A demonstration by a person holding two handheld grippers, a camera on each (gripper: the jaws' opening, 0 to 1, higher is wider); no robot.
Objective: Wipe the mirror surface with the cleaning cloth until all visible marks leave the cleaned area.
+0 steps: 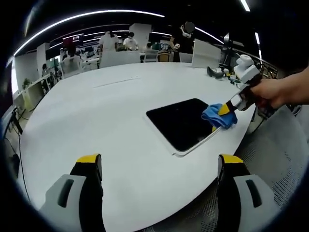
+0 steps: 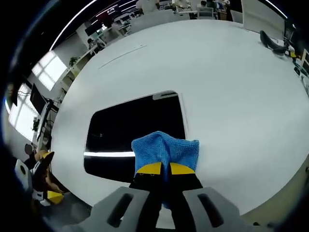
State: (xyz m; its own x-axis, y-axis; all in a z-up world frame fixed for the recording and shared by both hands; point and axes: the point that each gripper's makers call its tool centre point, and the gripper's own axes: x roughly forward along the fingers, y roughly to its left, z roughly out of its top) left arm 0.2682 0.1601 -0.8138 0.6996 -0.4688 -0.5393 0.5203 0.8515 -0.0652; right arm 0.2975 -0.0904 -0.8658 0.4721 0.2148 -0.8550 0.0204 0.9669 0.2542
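We are mid-wipe: our right gripper [image 2: 161, 170] clamps the blue cloth [image 2: 165, 148] on the mirror [image 2: 130, 125]. Our left gripper [image 1: 159, 166] hangs apart; next we sweep across the glass

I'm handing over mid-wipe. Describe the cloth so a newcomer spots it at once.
Start at the big white table and find the dark rectangular mirror lying flat near its edge. At the mirror's edge sits a bunched blue cloth, pinched in the right gripper between yellow-tipped jaws. It is the only blue, soft thing on the table.
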